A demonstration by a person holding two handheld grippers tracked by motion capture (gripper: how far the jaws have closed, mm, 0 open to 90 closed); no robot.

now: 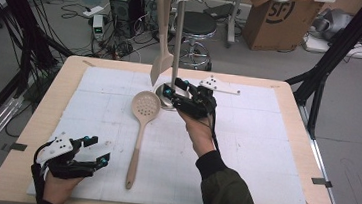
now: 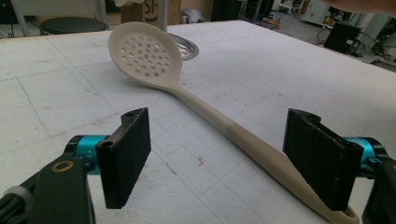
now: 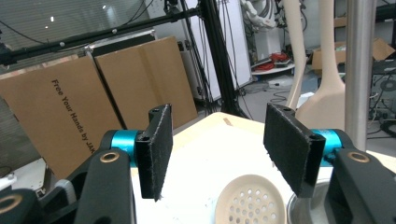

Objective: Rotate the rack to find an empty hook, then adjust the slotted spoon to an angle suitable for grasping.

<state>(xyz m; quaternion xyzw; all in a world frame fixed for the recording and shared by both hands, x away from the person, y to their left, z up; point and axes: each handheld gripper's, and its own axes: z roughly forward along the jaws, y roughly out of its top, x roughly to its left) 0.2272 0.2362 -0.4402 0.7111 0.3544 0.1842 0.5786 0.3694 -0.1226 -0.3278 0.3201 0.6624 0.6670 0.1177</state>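
two open claws, left claw (image 1: 95, 150) near skimmer (image 1: 141, 128), right claw (image 1: 175, 90) by rack pole (image 1: 178, 36)

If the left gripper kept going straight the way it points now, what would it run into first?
Most likely the slotted spoon: the left gripper is open and aimed along the table, and the spoon's handle lies on the white mat between its jaws. How near the handle is, is hard to judge.
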